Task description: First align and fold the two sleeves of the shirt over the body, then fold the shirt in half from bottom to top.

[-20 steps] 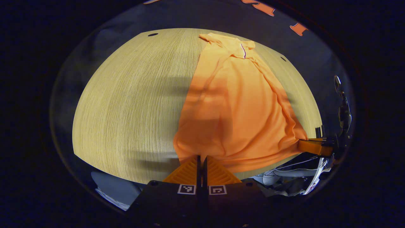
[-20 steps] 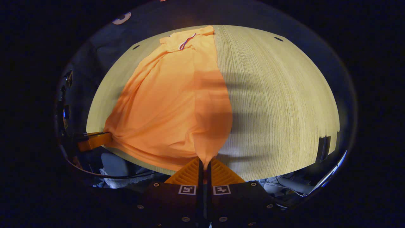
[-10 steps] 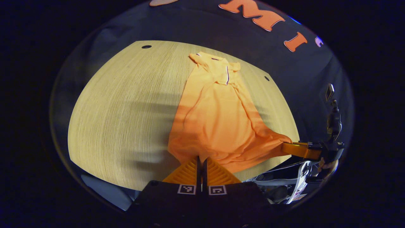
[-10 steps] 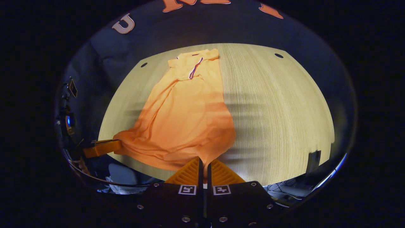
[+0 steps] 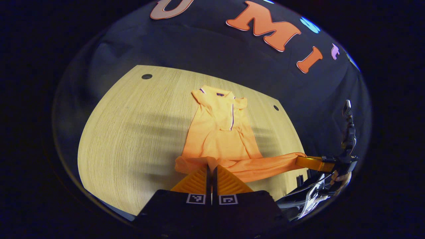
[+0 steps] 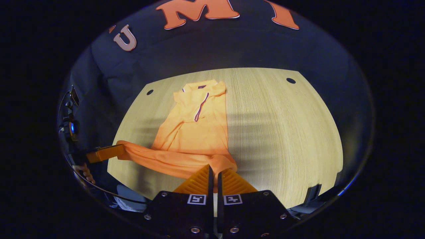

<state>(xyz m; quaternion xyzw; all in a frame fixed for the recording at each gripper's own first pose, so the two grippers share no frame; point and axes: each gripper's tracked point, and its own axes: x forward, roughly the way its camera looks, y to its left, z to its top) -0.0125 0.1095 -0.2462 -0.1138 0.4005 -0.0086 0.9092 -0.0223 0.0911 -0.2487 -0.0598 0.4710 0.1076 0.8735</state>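
Note:
An orange polo shirt (image 5: pixel 219 136) (image 6: pixel 196 129) lies on the wooden table, collar at the far end, sleeves folded over the body. Its bottom hem is lifted off the table and stretched between both grippers. My left gripper (image 5: pixel 211 167) is shut on one hem corner. My right gripper (image 6: pixel 214 167) is shut on the other corner. In the left gripper view the right gripper (image 5: pixel 307 161) holds the hem at the right. In the right gripper view the left gripper (image 6: pixel 108 152) holds it at the left, with a hand (image 6: pixel 84 172) below it.
The light wooden table (image 5: pixel 132 132) (image 6: pixel 282 132) extends wide beside the shirt, with small dark holes (image 5: pixel 146 76) (image 6: pixel 291 80) near its far corners. The black cloth wall stands behind the table. Cables and equipment (image 5: pixel 315 196) hang past the near edge.
Both grippers have risen and carried the hem forward toward the collar. The lower half of the shirt has come off the table, and less of its body lies flat.

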